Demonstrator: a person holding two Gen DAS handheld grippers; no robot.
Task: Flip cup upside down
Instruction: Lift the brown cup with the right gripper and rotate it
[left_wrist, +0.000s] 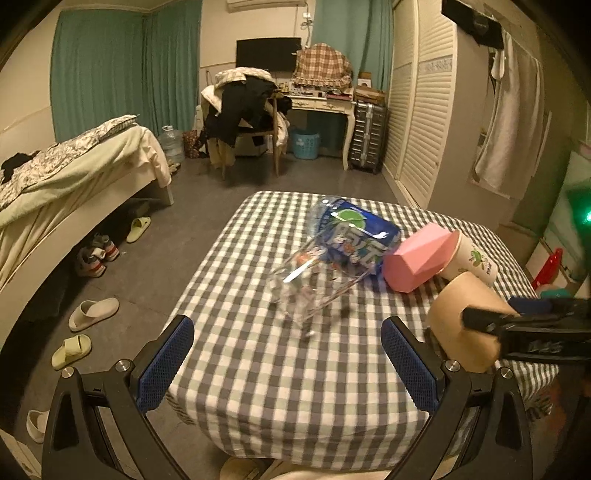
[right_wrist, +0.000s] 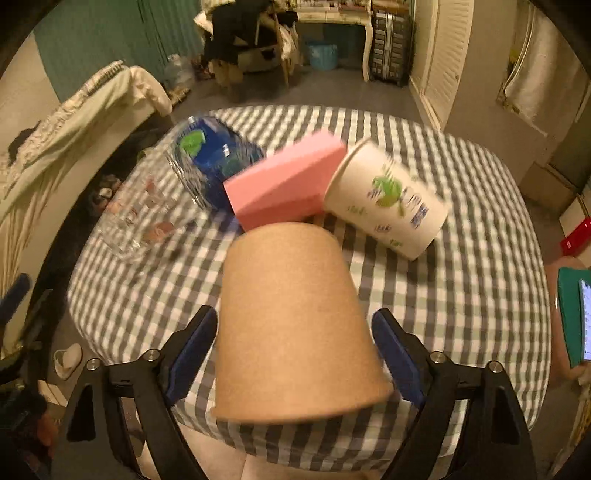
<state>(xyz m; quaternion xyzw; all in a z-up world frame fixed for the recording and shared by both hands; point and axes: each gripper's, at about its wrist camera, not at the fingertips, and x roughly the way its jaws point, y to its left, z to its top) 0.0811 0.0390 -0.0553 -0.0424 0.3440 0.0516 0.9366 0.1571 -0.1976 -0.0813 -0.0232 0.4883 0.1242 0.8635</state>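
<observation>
A brown paper cup (right_wrist: 291, 325) sits between my right gripper's (right_wrist: 293, 354) blue pads, rim toward the camera and base pointing away. The pads stand slightly off its sides, and the frame is blurred. In the left wrist view the same cup (left_wrist: 461, 317) shows at the right with the right gripper's fingers (left_wrist: 491, 321) around it. My left gripper (left_wrist: 288, 365) is open and empty above the near part of the checkered table (left_wrist: 295, 387).
A clear glass mug (left_wrist: 314, 284), a blue-labelled bottle (left_wrist: 354, 232), a pink box (left_wrist: 413, 258) and a white printed paper cup (right_wrist: 388, 199) lie toward the table's far side. A bed stands to the left, with slippers on the floor.
</observation>
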